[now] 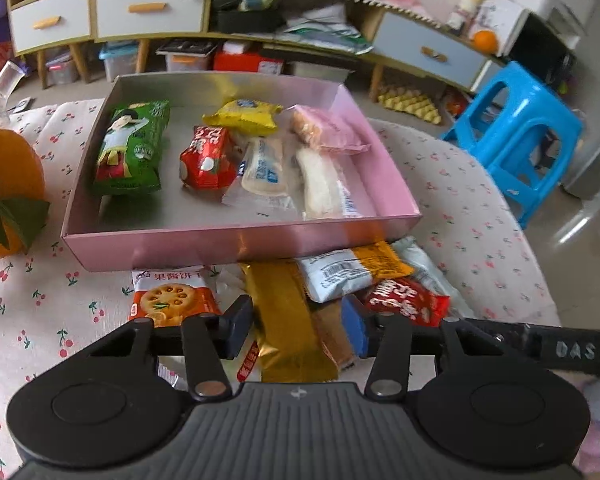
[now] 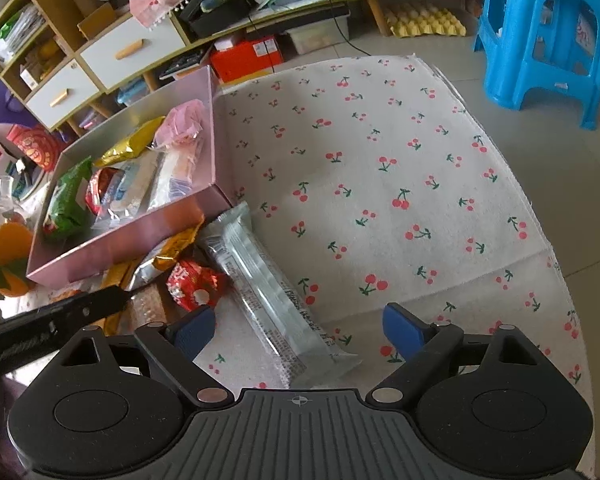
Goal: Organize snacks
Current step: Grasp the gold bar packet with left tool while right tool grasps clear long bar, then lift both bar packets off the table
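Note:
A shallow pink box (image 1: pixel 236 240) on the cherry-print cloth holds several snacks, among them a green packet (image 1: pixel 130 148), a red one (image 1: pixel 206 158) and a yellow one (image 1: pixel 242 116). In front of it lie loose snacks: a biscuit packet (image 1: pixel 168 298), a gold packet (image 1: pixel 284 320), a white-and-orange packet (image 1: pixel 348 272) and a red packet (image 1: pixel 404 300). My left gripper (image 1: pixel 296 330) has its pads against the gold packet, with a brown packet beside it in the gap. My right gripper (image 2: pixel 298 332) stands open over the near end of a long silvery packet (image 2: pixel 260 280), not touching it.
A large orange with leaves (image 1: pixel 4 184) sits left of the box. The cloth (image 2: pixel 380 160) to the right of the box is bare up to the table's curved edge. A blue stool (image 2: pixel 540 40) and low cabinets (image 1: pixel 148 16) stand on the floor beyond.

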`<state>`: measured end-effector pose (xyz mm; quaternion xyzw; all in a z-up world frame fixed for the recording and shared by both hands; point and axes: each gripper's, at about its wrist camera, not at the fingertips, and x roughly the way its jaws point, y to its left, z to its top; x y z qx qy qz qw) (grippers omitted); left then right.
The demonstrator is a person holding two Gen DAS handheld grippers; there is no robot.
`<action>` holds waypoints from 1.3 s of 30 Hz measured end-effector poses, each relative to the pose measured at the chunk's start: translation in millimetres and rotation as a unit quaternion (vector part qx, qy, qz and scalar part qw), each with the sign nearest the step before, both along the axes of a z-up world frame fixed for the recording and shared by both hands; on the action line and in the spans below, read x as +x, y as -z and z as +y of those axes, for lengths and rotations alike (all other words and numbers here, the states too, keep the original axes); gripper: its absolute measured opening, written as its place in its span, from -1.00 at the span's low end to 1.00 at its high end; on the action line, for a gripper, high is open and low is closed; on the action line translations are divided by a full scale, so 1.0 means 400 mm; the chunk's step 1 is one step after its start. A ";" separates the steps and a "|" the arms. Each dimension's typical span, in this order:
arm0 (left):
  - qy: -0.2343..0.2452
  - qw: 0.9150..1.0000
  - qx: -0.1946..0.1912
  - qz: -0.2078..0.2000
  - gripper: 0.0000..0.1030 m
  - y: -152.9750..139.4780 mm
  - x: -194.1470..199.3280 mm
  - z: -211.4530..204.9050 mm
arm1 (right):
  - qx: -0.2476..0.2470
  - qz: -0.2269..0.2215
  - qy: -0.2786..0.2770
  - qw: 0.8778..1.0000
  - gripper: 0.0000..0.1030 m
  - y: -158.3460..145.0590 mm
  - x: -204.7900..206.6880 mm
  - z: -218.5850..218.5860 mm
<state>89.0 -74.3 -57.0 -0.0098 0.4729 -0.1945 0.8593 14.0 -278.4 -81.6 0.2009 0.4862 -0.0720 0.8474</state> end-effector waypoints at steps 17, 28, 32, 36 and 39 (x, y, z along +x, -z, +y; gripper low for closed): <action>0.040 0.997 0.058 -0.014 -0.46 -0.018 -0.039 0.011 | 0.013 0.006 -0.062 0.998 -0.42 0.005 -0.015 0.044; 0.101 0.994 0.041 0.016 -0.47 -0.047 -0.128 0.089 | 0.059 0.040 -0.085 0.994 -0.44 0.012 -0.108 0.055; 0.121 0.991 0.044 0.030 -0.48 -0.036 -0.165 0.105 | 0.065 0.049 -0.100 0.992 -0.44 0.013 -0.135 0.074; 0.137 0.988 0.057 0.031 -0.49 -0.018 -0.202 0.115 | 0.052 0.054 -0.114 0.991 -0.37 0.009 -0.152 0.095; 0.146 0.987 0.059 0.028 -0.49 -0.008 -0.218 0.126 | 0.029 0.046 -0.126 0.991 -0.32 0.002 -0.155 0.115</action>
